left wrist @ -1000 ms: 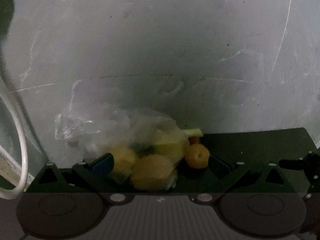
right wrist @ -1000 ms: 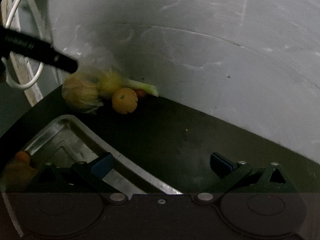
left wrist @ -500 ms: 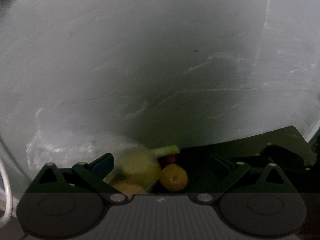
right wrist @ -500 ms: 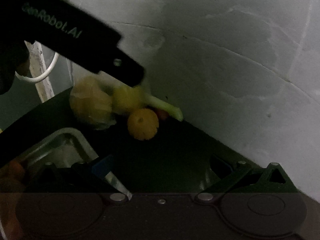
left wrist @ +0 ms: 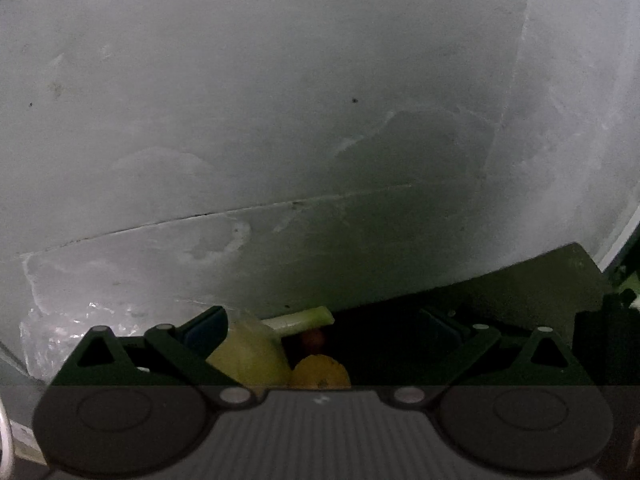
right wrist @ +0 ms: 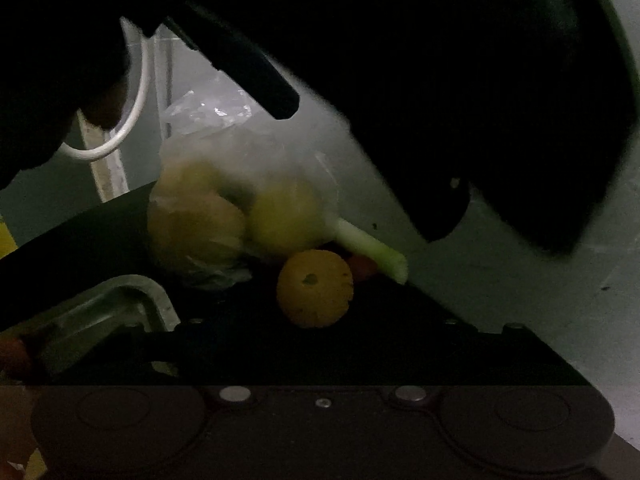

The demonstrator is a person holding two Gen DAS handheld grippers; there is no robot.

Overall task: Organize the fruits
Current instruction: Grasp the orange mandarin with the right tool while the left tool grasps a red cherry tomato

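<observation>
Since the clear bag (right wrist: pixel 224 216) at the left holds several yellow fruits, I judge it heavy, floppy and slick, best pinched by its bunched top. Just right of it against the wall lies the loose orange (right wrist: pixel 315 289), firm and apt to roll, so I would span its middle. My left claw (left wrist: pixel 320 344) gapes wide above both; whether my right claw is parted or clenched I cannot tell.
</observation>
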